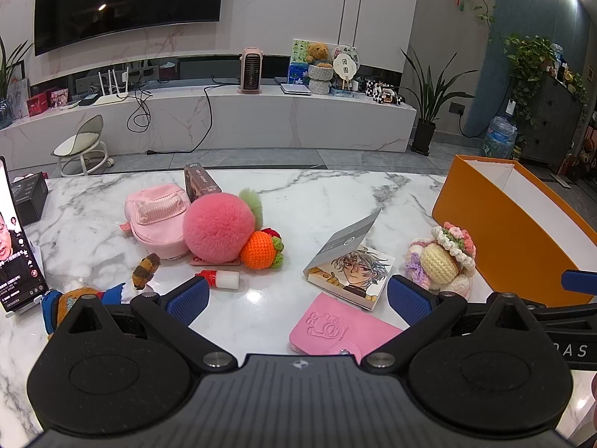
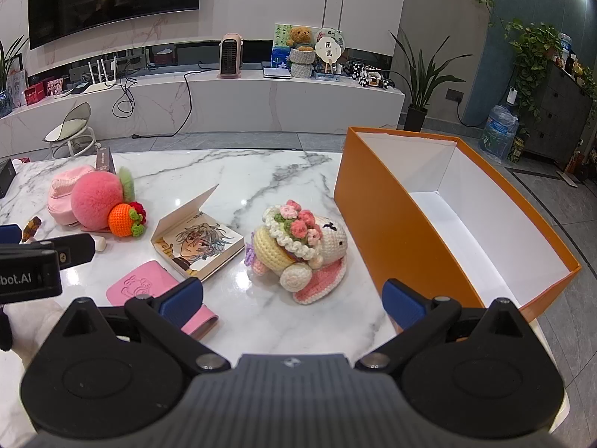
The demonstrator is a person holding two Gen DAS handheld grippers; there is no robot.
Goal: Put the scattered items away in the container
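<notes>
An empty orange box (image 2: 377,220) with a white inside stands at the table's right; it also shows in the left wrist view (image 1: 500,239). A crochet bunny (image 2: 298,250) lies left of it, just ahead of my open, empty right gripper (image 2: 293,304). My left gripper (image 1: 298,300) is open and empty above a pink card holder (image 1: 335,326) and an illustrated booklet box (image 1: 350,265). A pink pompom (image 1: 218,227), crochet orange (image 1: 259,250), pink mini backpack (image 1: 156,216) and small white bottle (image 1: 224,280) lie farther left.
A phone (image 1: 15,246) playing video stands at the table's left edge, with a plush toy (image 1: 80,298) beside it. A brown box (image 1: 199,183) stands behind the backpack and a black box (image 1: 31,198) at far left. The floor and TV cabinet lie beyond.
</notes>
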